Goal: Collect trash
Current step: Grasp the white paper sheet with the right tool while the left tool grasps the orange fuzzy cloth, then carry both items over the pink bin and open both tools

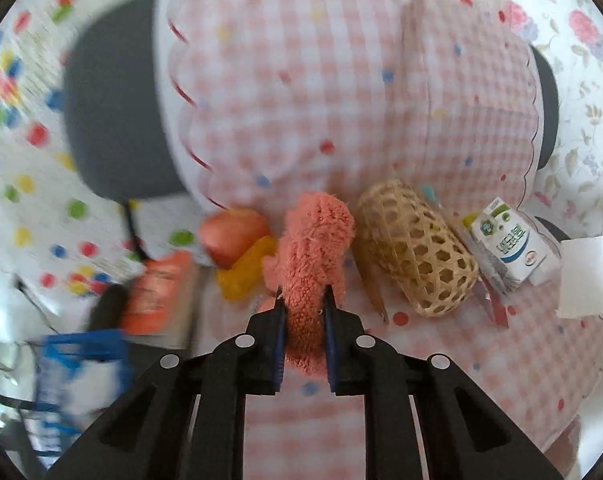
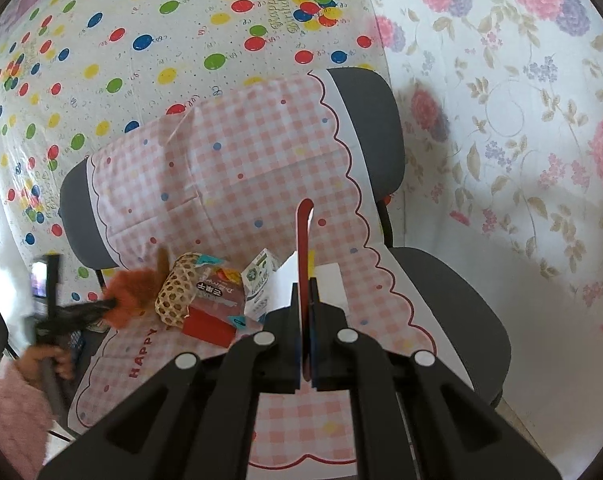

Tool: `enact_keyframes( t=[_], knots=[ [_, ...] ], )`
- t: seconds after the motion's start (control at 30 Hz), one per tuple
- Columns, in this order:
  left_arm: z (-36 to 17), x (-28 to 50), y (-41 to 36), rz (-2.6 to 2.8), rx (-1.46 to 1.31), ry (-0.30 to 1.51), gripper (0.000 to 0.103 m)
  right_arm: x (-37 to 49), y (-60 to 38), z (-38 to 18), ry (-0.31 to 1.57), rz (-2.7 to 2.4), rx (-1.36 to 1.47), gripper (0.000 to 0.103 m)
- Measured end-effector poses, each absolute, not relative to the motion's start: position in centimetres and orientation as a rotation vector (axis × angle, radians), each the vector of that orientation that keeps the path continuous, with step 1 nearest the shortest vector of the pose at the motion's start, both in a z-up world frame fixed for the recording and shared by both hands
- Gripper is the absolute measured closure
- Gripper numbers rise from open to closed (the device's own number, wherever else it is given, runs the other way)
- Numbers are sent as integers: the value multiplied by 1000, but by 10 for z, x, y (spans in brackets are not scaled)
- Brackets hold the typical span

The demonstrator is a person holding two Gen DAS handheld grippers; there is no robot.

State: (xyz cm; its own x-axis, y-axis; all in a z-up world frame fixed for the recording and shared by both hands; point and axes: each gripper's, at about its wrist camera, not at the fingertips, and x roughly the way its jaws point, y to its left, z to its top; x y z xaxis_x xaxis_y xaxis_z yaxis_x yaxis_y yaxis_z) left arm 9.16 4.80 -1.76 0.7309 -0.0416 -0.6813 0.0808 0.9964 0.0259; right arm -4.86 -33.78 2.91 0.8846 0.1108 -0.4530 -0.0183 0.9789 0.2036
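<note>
Surface: grey padded chair (image 2: 385, 128), seat and back draped with a pink-and-white checked plastic cloth (image 2: 237, 168) with a scalloped red edge.
Far left, left wrist view: blurred blue-and-white carton (image 1: 77, 368) low at the frame edge; above it a blurred orange packet (image 1: 157, 292).
Left of centre: a rounded orange-red object (image 1: 233, 232) lying on a yellow piece (image 1: 245, 268); both are too blurred to identify.
Left gripper (image 1: 303, 294): jaws drawn close together, pads pressing both sides of a fuzzy coral-pink plush cloth (image 1: 313, 248), which stands up between them beside the yellow piece.
Centre right: woven bamboo openwork basket (image 1: 417, 252), cylinder-shaped, lying on its side on the cloth just right of the plush cloth.
Right of basket: small white, green and blue drink carton (image 1: 509, 244), lying tilted; a clear wrapper with a red panel (image 2: 209, 320) lies in front of basket and carton.
Far right: white sheet of paper (image 1: 589, 276) at the seat edge.
Right gripper (image 2: 304, 282): jaws fully closed on a thin red flat strip (image 2: 303, 232) that stands upright above the seat, well apart from the basket.
Person: hand (image 2: 51, 360) in a fuzzy pink sleeve (image 2: 9, 412) on the left gripper's handle.
</note>
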Motion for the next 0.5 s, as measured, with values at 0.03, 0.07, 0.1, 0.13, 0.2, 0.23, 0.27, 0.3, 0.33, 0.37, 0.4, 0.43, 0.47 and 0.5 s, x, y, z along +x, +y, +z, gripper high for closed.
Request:
enact_keyframes(
  t=[0.03, 0.07, 0.1, 0.13, 0.2, 0.23, 0.27, 0.3, 0.33, 0.37, 0.4, 0.43, 0.47, 0.5],
  knots=[
    [-3, 77, 53, -70, 57, 722, 86, -50, -337, 29, 481, 66, 196, 100],
    [6, 67, 55, -73, 63, 706, 86, -50, -337, 29, 483, 66, 200, 100],
    [16, 57, 55, -80, 70, 688, 86, -52, -336, 28, 483, 70, 206, 100],
    [24, 48, 54, -87, 80, 673, 86, -54, -336, 28, 480, 76, 214, 100],
    [39, 26, 47, -110, 99, 637, 86, -59, -335, 28, 473, 82, 217, 100],
    [47, 13, 42, -124, 102, 620, 86, -63, -335, 28, 469, 86, 218, 100],
    [51, 7, 38, -135, 102, 610, 86, -67, -335, 27, 466, 86, 217, 100],
    [54, -2, 32, -150, 98, 601, 86, -71, -335, 27, 464, 87, 215, 100],
    [57, -7, 28, -159, 91, 597, 86, -76, -336, 26, 463, 87, 217, 100],
    [59, -15, 22, -180, 84, 590, 86, -79, -337, 26, 462, 87, 220, 100],
    [62, -22, 14, -202, 77, 583, 86, -84, -338, 25, 460, 87, 223, 100],
    [64, -31, 5, -234, 67, 575, 86, -89, -340, 24, 457, 84, 226, 100],
    [65, -38, -4, -264, 62, 566, 86, -96, -343, 24, 453, 80, 231, 100],
    [65, -44, -12, -291, 61, 557, 86, -101, -346, 24, 451, 77, 235, 100]
  ],
)
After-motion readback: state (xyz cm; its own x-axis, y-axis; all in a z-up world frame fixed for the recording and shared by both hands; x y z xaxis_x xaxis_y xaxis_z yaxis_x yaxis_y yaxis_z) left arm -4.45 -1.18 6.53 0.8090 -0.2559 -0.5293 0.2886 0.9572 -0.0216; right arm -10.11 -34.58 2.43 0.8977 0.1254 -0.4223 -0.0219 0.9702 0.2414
